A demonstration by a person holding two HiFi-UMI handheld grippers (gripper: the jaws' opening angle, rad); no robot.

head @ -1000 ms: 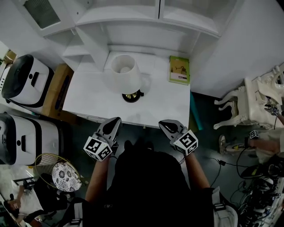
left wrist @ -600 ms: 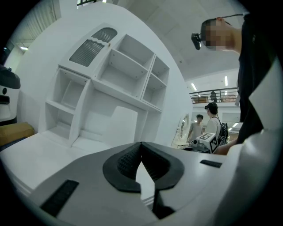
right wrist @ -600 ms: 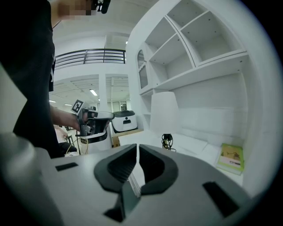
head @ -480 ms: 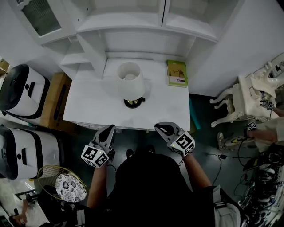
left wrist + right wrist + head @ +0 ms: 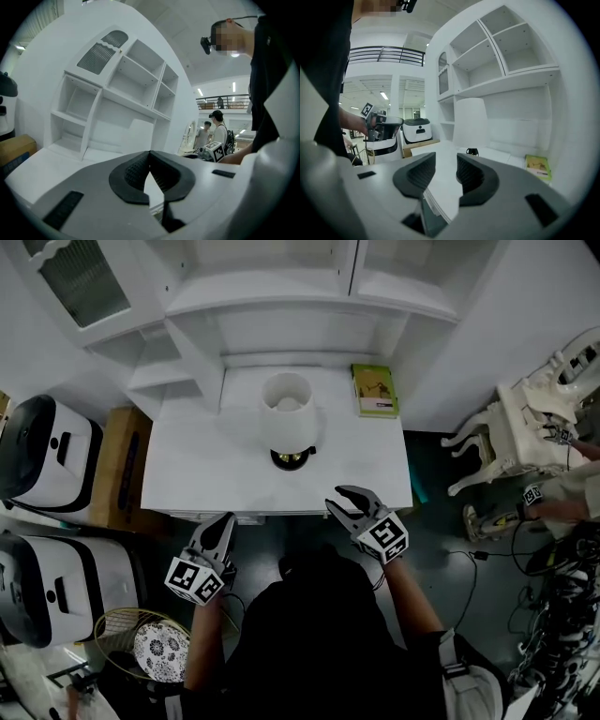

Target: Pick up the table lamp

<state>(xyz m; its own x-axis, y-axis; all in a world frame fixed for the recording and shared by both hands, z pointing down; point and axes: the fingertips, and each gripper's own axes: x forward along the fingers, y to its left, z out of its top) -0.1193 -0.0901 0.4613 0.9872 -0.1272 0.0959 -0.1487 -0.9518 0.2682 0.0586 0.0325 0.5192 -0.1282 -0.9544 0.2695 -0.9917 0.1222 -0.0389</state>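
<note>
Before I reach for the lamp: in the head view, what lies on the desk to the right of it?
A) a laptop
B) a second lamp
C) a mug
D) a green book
D: a green book lies flat near the back right corner of the desk, apart from the table lamp.
</note>
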